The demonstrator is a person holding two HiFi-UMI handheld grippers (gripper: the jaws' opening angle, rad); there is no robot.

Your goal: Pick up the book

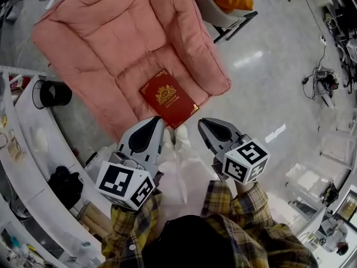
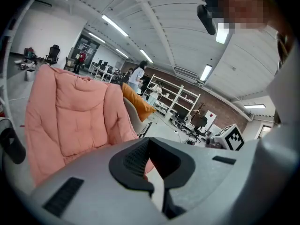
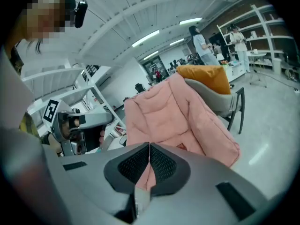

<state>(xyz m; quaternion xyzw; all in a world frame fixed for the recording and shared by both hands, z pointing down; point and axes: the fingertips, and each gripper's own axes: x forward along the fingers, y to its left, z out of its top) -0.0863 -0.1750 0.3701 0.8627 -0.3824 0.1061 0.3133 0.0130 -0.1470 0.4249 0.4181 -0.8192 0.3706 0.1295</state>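
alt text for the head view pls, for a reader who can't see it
A red book with gold ornament lies flat on the seat of a pink padded armchair, seen from steeply above. Just below it in the picture, the left gripper and right gripper point toward the book, both shut and empty.

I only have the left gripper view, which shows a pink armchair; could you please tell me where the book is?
Observer: A red book lies flat on the pink armchair, near the seat's front edge.
Operator: Thank you; is the right gripper holding anything?
Observer: No, the right gripper is shut and empty.
Operator: How are the grippers placed?
Observer: The book's near corner shows between the left gripper and the right one.
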